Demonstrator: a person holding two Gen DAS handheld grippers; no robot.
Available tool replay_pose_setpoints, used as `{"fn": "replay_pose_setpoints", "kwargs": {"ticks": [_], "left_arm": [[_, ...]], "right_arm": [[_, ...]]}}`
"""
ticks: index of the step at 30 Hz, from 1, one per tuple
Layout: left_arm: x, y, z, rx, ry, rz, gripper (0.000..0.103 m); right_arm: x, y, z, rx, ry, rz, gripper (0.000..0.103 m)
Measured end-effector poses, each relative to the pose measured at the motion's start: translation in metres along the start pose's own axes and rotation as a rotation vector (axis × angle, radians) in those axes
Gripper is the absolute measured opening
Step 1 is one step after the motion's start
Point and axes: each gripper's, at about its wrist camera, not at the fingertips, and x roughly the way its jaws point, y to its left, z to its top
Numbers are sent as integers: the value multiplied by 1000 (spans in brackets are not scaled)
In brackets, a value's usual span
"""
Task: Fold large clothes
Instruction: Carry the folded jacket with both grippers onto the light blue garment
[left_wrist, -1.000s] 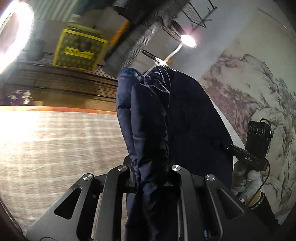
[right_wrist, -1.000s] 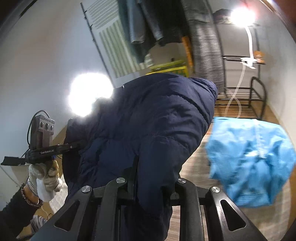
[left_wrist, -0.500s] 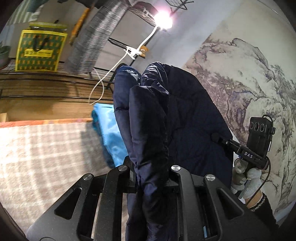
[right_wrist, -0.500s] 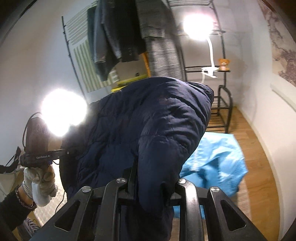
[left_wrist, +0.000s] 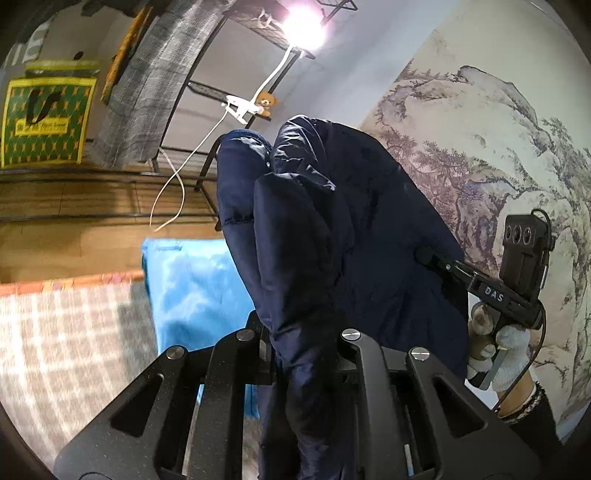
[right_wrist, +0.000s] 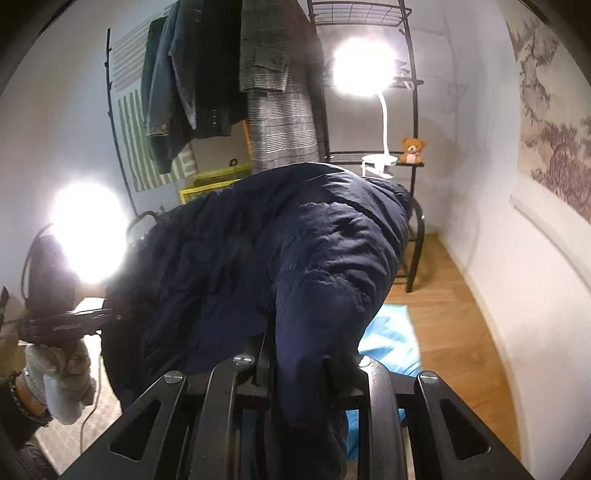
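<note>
1. The left tool (left_wrist: 306, 332) points forward and somewhat down, its two fingers drawn close together and clamped on a fold of the navy padded jacket (left_wrist: 332, 229).
2. The right tool (right_wrist: 303, 354) tilts downward too, its fingers nearly together and pinching another fold of the same jacket.
3. From the left wrist camera, the right hand (left_wrist: 495, 350) shows at the far right in a pale knitted glove, wrapped around its tool's handle, a dark sleeve and beaded bracelet at the wrist.
4. From the right wrist camera, the left hand (right_wrist: 59, 373) shows low at the left, gloved likewise, fist closed on its handle.
</note>
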Motion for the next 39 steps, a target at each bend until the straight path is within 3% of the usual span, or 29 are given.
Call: {"fn": "replay_pose_setpoints", "kwargs": {"ticks": [9,28,30,32,36,38,39], "left_arm": [[49,21,11,-20,-7,25,12],[96,90,2,-127,2,121,12],[99,95,1,-136,3,133,12],[103,102,-1,-150,5,149,12],[109,110,-4,-183,11,165,12],[113,110,-5,-175,18,175,12],[115,108,-6,-163,21,191,12]], "right_arm": [[49,-11,20,-108,20,-116,18],[139,-29,6,-118,75,-180,20],[145,-30,4,-127,80,-201,26],[153,-33,4,-129,94,-266,41],[156,-41,4,-114,94,-361,60],[144,-49,4,-73,60,-352,75],[138,-53,4,-49,50,-349,75]]}}
